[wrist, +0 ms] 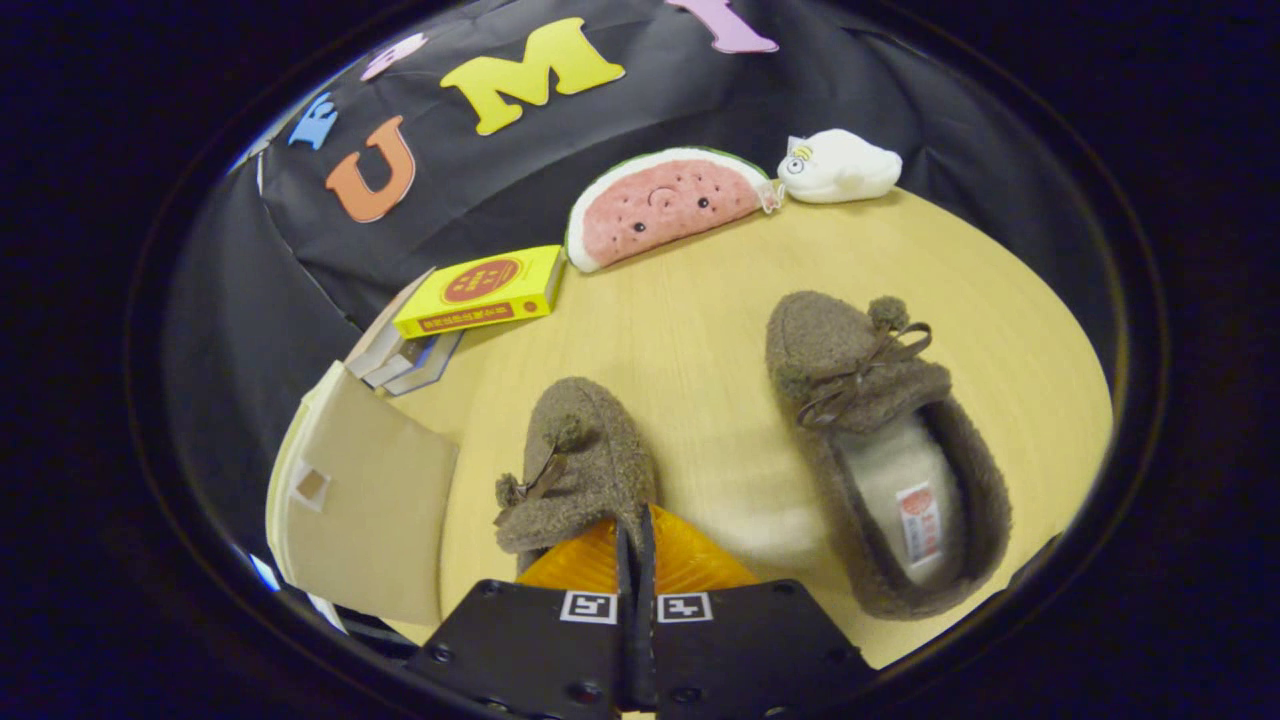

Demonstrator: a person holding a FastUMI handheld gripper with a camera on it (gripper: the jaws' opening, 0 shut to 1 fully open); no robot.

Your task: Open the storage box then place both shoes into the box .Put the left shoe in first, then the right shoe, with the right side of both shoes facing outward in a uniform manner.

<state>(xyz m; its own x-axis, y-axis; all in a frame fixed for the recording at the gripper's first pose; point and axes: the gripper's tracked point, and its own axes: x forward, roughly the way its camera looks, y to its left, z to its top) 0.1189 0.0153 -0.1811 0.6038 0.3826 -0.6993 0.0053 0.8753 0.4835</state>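
Observation:
Two brown fuzzy slippers with bows lie on a round pale wooden table [690, 310], toes pointing away from me. The left shoe [575, 450] sits right at my fingers. My gripper [636, 525] is shut, with the fingers pressed together on the rim of that shoe's opening. The right shoe [880, 450] lies apart on the table to the right of the fingers, its pale lining and label showing. The beige storage box [355, 500] stands to the left of the held shoe at the table's edge. A flat panel with a small tab faces me, and I cannot tell whether the box is open.
Beyond the box a yellow carton [485, 290] rests on a stack of books [400, 362]. A watermelon-slice plush [660, 205] and a white plush [840, 165] lie at the table's far edge against the booth wall. Bare tabletop lies between the two shoes.

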